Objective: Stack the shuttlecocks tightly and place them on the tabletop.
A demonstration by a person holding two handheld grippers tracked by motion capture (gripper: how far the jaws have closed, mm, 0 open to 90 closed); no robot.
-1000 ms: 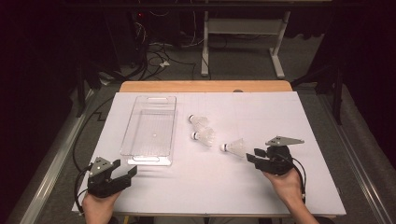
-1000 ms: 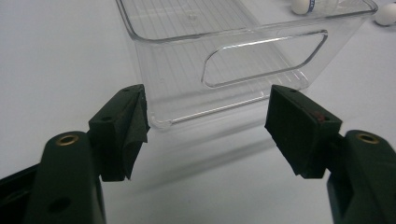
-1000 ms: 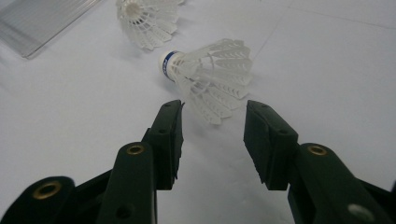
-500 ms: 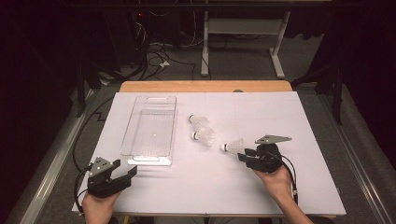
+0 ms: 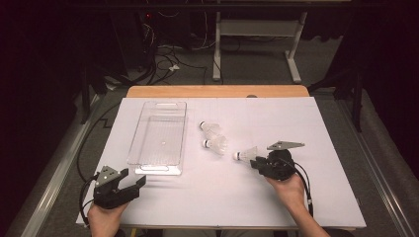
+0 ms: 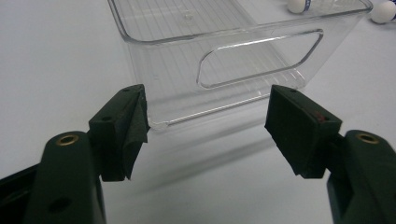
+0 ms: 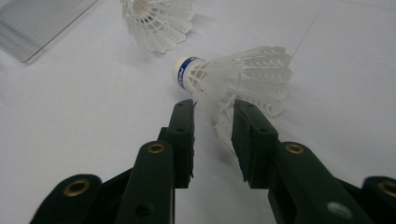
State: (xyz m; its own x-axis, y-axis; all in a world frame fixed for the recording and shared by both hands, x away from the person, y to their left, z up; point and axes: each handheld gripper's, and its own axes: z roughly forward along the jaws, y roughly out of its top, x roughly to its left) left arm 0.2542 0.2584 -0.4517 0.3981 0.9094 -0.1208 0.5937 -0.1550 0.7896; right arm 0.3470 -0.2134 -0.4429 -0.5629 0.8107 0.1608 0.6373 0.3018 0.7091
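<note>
Three white shuttlecocks lie on the white table right of a clear plastic tray [image 5: 157,169]. My right gripper [image 5: 257,162] is at the nearest shuttlecock [image 5: 247,154], whose cork points left. In the right gripper view the gripper [image 7: 214,116] has its jaws narrowly apart on either side of the lower edge of that shuttlecock's [image 7: 243,74] skirt. They have just been closing; the skirt fills the gap but keeps its shape. My left gripper [image 5: 133,181] rests open near the tray's near end, and between its jaws [image 6: 208,126] there is nothing but table in front of the tray's handle wall [image 6: 163,65].
Two more shuttlecocks [image 5: 212,129] [image 5: 217,144] lie mid-table; one [image 7: 159,18] lies just beyond the right jaws. The tray is empty. A wooden edge [image 5: 217,91] borders the table's far side, with dark floor, cables and a stand's legs beyond.
The right gripper has slid left up to the nearest shuttlecock and its jaws have narrowed around the skirt. The left gripper has stayed put.
</note>
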